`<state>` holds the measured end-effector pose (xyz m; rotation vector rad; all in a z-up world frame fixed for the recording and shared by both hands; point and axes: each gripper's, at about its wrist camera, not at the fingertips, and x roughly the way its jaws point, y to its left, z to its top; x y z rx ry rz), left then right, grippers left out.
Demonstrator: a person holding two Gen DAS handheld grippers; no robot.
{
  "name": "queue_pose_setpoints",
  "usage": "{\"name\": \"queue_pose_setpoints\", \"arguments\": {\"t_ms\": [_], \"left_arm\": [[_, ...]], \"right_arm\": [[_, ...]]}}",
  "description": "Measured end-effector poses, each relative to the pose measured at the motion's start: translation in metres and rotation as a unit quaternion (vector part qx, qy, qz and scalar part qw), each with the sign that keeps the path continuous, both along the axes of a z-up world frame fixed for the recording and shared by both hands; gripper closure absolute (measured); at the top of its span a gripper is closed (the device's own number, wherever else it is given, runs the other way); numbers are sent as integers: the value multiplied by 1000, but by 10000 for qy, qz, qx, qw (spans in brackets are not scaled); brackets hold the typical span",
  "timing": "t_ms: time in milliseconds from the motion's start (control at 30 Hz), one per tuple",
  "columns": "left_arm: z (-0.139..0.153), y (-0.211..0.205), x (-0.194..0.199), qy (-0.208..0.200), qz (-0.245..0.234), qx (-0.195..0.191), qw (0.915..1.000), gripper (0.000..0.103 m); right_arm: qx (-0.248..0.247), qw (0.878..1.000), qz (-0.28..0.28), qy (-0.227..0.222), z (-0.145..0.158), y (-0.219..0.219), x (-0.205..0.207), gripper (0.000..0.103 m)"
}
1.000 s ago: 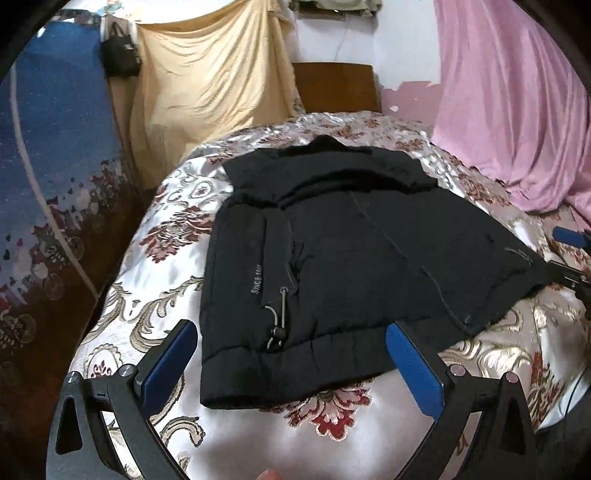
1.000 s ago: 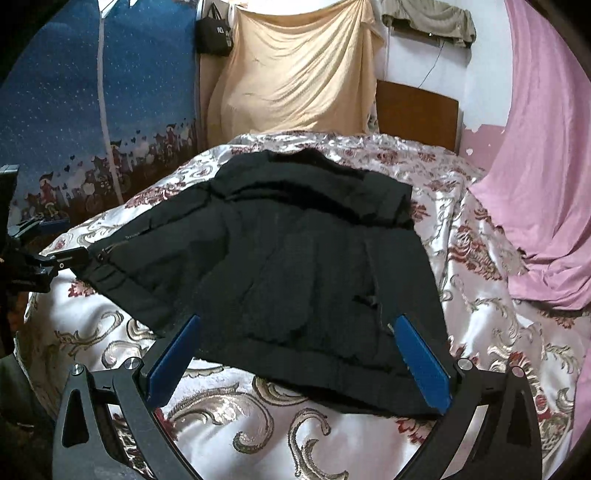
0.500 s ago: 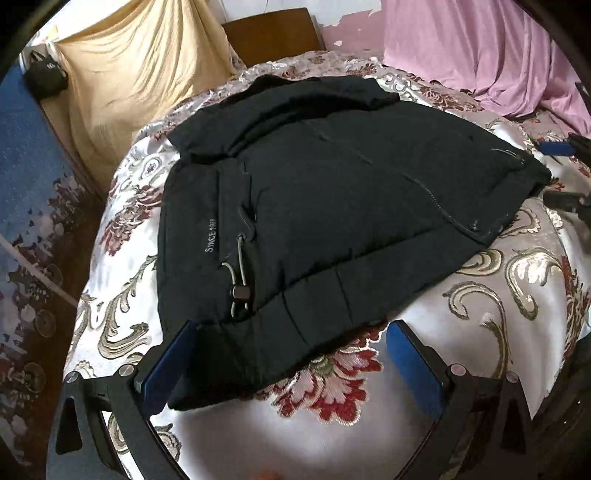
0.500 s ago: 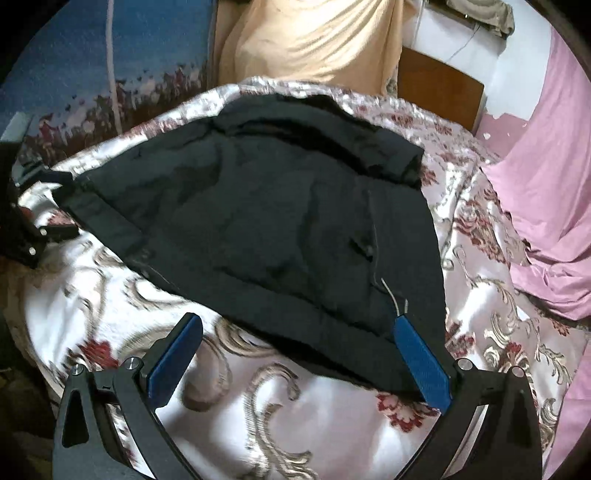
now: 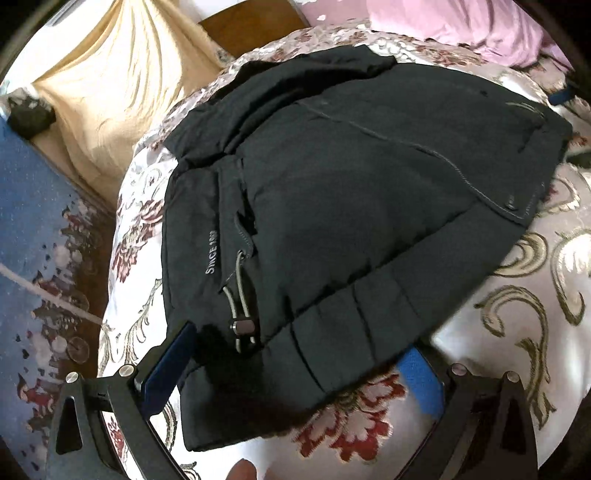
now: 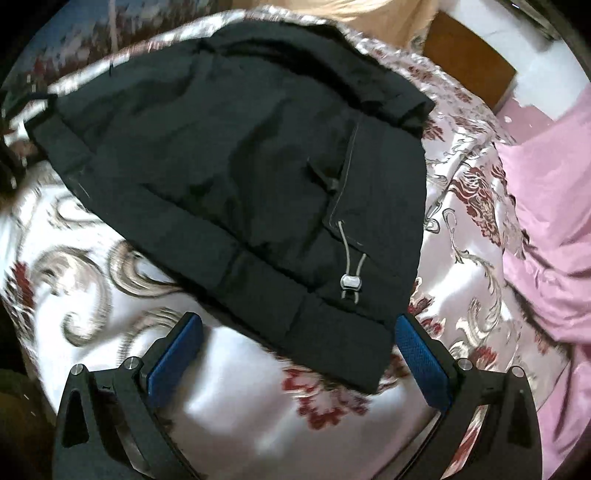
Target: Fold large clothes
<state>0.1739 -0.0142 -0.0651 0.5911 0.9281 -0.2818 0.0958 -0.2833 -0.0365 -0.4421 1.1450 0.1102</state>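
Observation:
A large black jacket (image 5: 351, 192) lies spread on the patterned satin bedspread (image 5: 535, 295), hem toward me, with grey "SINCE" lettering and a drawcord toggle (image 5: 243, 326) near its left corner. My left gripper (image 5: 295, 365) is open and straddles that hem corner, the cloth lying between its blue pads (image 5: 170, 365). In the right wrist view the same jacket (image 6: 240, 155) shows its other hem corner and a toggle (image 6: 351, 282). My right gripper (image 6: 295, 350) is open just in front of that corner, its right pad (image 6: 421, 362) beside the cloth edge.
A pink sheet (image 6: 546, 221) is heaped along the bed's right side. A yellow cloth (image 5: 122, 81) hangs behind the bed beside a wooden headboard (image 5: 255, 22). A blue patterned wall hanging (image 5: 40, 240) runs along the left. A fingertip (image 5: 242, 470) shows at the bottom edge.
Both grippers have moved forward and down toward the jacket's hem corners. The left one now has the hem between its open fingers; the right one has reached the hem edge.

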Motion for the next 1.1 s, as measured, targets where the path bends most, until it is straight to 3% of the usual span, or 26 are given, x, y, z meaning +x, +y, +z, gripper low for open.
{"name": "queue_pose_setpoints", "arguments": {"t_ms": [167, 333, 467, 533, 633, 767, 900, 1100], "left_arm": [[4, 16, -4, 78, 8, -408, 9991, 0], [5, 25, -10, 128, -182, -343, 9992, 0], [3, 28, -4, 179, -254, -249, 9992, 0], [2, 29, -2, 196, -239, -268, 9992, 0], [3, 29, -5, 166, -309, -262, 9990, 0], [3, 31, -6, 220, -549, -203, 9980, 0], [-1, 27, 0, 247, -473, -54, 9986, 0], [-2, 20, -5, -353, -151, 277, 9989, 0]], "right_arm": [[-252, 9983, 327, 415, -9, 9, 16, 1], [-524, 9950, 624, 586, -10, 18, 23, 1], [-834, 9942, 666, 157, -10, 27, 24, 1], [-859, 9942, 581, -279, -3, 27, 23, 1], [-526, 9962, 302, -618, 7, 21, 25, 1], [142, 9981, 8, -607, 10, 6, 31, 1], [584, 9960, -159, -659, 13, -7, 34, 1], [355, 9967, 214, -704, 8, 0, 30, 1]]}}
